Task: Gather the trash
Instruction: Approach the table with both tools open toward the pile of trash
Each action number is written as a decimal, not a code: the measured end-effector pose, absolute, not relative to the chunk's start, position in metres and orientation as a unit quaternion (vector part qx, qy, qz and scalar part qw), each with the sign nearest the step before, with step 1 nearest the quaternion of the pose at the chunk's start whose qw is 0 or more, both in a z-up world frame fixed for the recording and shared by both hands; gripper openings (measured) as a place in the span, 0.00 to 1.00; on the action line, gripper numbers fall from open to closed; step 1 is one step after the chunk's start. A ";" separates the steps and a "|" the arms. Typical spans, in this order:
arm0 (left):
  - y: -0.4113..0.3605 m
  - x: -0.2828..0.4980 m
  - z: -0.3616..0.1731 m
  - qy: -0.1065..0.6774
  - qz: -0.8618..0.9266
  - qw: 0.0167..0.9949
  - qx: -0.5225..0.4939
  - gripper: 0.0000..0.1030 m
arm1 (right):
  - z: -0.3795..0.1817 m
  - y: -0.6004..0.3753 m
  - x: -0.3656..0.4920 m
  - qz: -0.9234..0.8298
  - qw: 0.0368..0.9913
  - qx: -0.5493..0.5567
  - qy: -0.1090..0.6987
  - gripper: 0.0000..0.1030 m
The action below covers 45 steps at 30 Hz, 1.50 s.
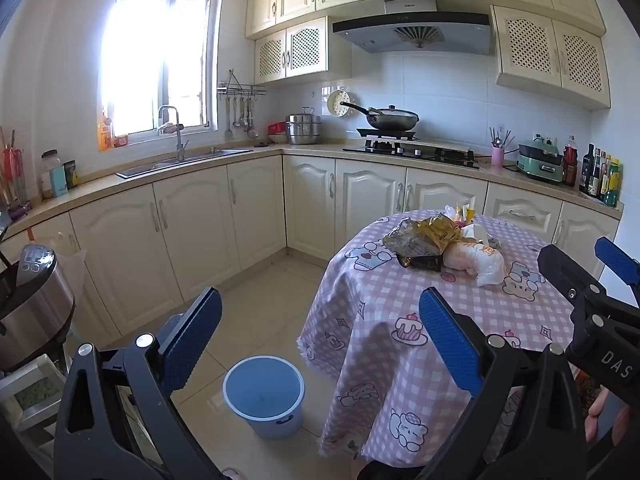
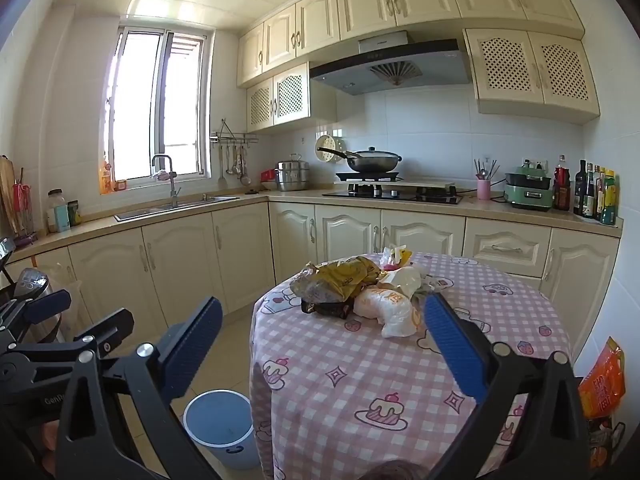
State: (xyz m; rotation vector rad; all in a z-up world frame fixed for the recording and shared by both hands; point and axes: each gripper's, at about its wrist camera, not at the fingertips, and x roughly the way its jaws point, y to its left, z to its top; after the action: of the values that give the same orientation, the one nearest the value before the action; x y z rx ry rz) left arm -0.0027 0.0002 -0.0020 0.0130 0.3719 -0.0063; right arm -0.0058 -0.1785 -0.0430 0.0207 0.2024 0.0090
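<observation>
From the left wrist view, the left gripper (image 1: pixel 320 340) has its two blue fingers (image 1: pixel 192 344) wide apart with nothing between them. Past the fingers a blue bucket (image 1: pixel 264 396) stands on the floor (image 1: pixel 256 300), just beside the round table (image 1: pixel 520 312). The table wears a pink checked cloth with little bears and cakes. The trash (image 1: pixel 440 248) sits in a pile on the far part of the table: a gold wrapper (image 1: pixel 428 234), a dark wrapper (image 1: pixel 422 262) under it, and a white bag (image 1: pixel 476 260) beside them. The right gripper (image 1: pixel 592 292) pokes in from the right edge, over the table.

From the right wrist view, the right gripper (image 2: pixel 324 340) is also spread wide and holds nothing. It hangs over the near part of the table (image 2: pixel 360 380). The trash (image 2: pixel 360 292) lies farther back on the table, past the fingers. The white bag (image 2: pixel 392 308) is nearest the right finger (image 2: pixel 452 348) but not touching it. The gold wrapper (image 2: pixel 340 278) lies to the left of the bag. The bucket (image 2: pixel 220 424) stands on the floor by the left side of the table. The left gripper (image 2: pixel 64 320) shows at the left edge, apart from the table. An orange packet (image 2: pixel 604 380) shows at the right edge.
</observation>
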 end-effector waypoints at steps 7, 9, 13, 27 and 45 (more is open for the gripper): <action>-0.003 -0.001 -0.005 0.188 -0.003 0.982 0.006 0.93 | -0.044 -0.178 -0.009 0.005 0.995 0.011 0.102 0.96; -0.003 0.000 -0.003 0.191 -0.004 0.982 0.006 0.93 | -0.044 -0.178 -0.010 0.005 0.995 0.011 0.103 0.96; -0.002 0.002 -0.003 0.194 -0.006 0.981 0.007 0.93 | -0.052 -0.183 -0.008 0.004 0.995 0.014 0.104 0.96; -0.008 0.017 -0.001 0.204 -0.004 0.979 0.010 0.93 | -0.043 -0.191 0.007 0.001 0.993 0.022 0.113 0.96; -0.026 0.060 0.002 0.228 -0.008 0.973 0.025 0.93 | -0.042 -0.211 0.053 -0.001 0.990 0.042 0.137 0.96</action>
State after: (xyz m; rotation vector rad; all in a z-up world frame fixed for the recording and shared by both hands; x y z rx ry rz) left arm 0.0600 -0.0259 0.0021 0.0512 0.4606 -0.0169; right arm 0.0532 -0.2107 -0.0423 0.0836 0.2759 -0.0023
